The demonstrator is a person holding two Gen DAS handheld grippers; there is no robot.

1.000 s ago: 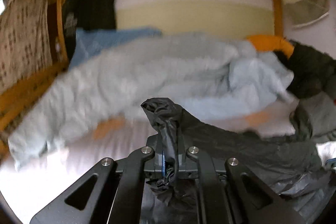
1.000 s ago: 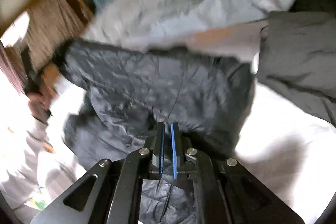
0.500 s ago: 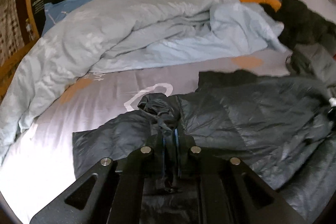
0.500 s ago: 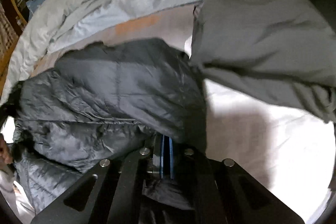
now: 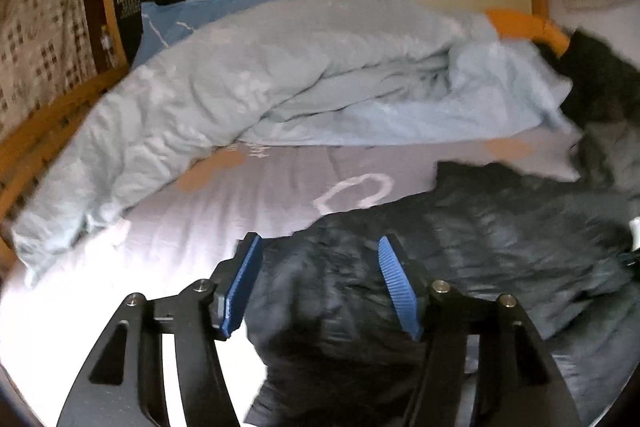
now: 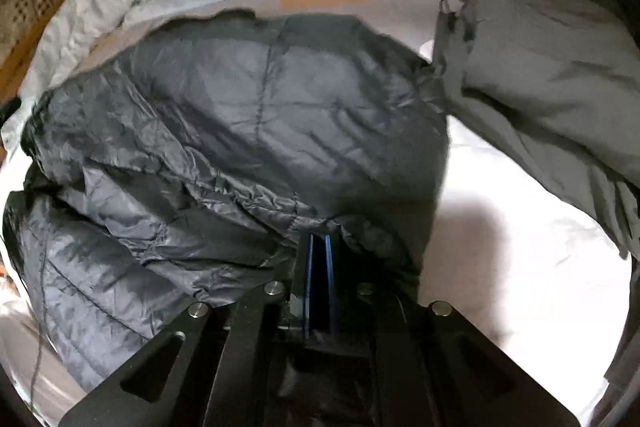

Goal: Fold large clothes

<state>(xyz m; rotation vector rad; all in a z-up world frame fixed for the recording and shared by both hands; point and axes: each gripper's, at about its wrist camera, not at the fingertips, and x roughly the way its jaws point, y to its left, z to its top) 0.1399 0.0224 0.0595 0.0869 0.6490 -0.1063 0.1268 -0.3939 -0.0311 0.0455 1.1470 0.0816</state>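
Left gripper [image 5: 320,283] spread wide over a dark quilted jacket [image 5: 460,259]; right gripper [image 6: 318,267] pinches its crinkled hem on the bed [image 6: 520,247].

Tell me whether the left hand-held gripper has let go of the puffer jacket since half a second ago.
Yes. The left hand-held gripper was clamped on a bunch of the dark puffer jacket; now its jaws stand wide apart, the jacket lying on the bedsheet.
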